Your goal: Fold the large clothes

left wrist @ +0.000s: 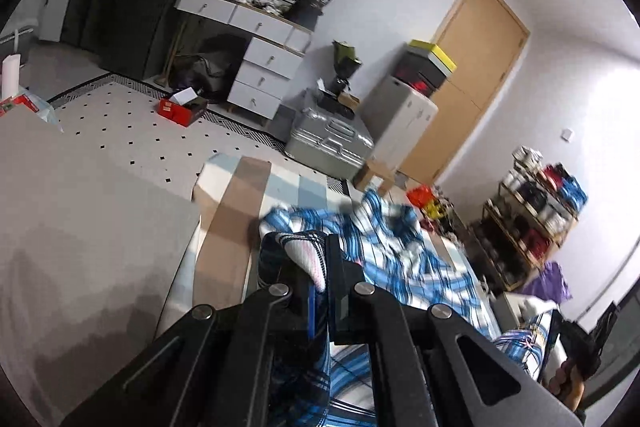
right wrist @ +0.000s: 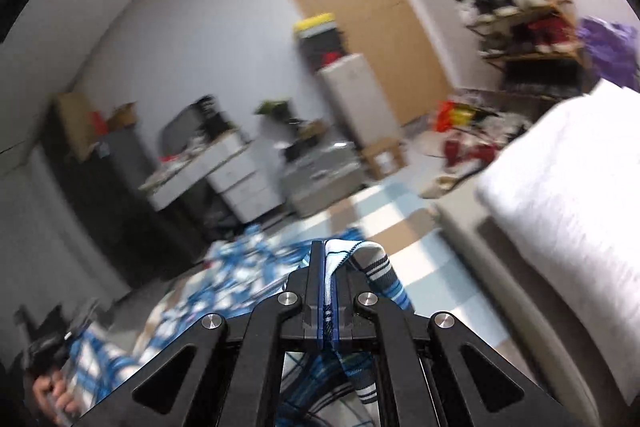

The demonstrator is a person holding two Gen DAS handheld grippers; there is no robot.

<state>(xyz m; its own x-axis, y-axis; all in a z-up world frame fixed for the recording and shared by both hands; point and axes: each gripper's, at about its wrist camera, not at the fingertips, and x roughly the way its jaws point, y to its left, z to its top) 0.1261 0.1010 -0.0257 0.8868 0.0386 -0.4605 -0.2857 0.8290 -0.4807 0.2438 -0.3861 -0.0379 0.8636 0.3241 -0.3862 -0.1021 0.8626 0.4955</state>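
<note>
A blue, white and black plaid garment (left wrist: 384, 247) hangs between my two grippers and trails onto a checked blue, white and tan mat (left wrist: 256, 195). My left gripper (left wrist: 320, 263) is shut on a striped ribbed edge of the garment, which bulges out to the left of its fingers. My right gripper (right wrist: 326, 267) is shut on another ribbed edge of the plaid garment (right wrist: 248, 267), pinched flat between its fingers. The right wrist view is blurred. A hand (right wrist: 52, 399) on the other gripper shows at its lower left.
A grey mattress (left wrist: 80, 227) lies left of the mat, a white bed (right wrist: 560, 195) on the other side. At the far wall stand a white drawer desk (left wrist: 256, 47), a silver suitcase (left wrist: 328, 139), a white appliance (left wrist: 400, 115), a wooden door (left wrist: 472, 67) and a cluttered shelf (left wrist: 532, 211).
</note>
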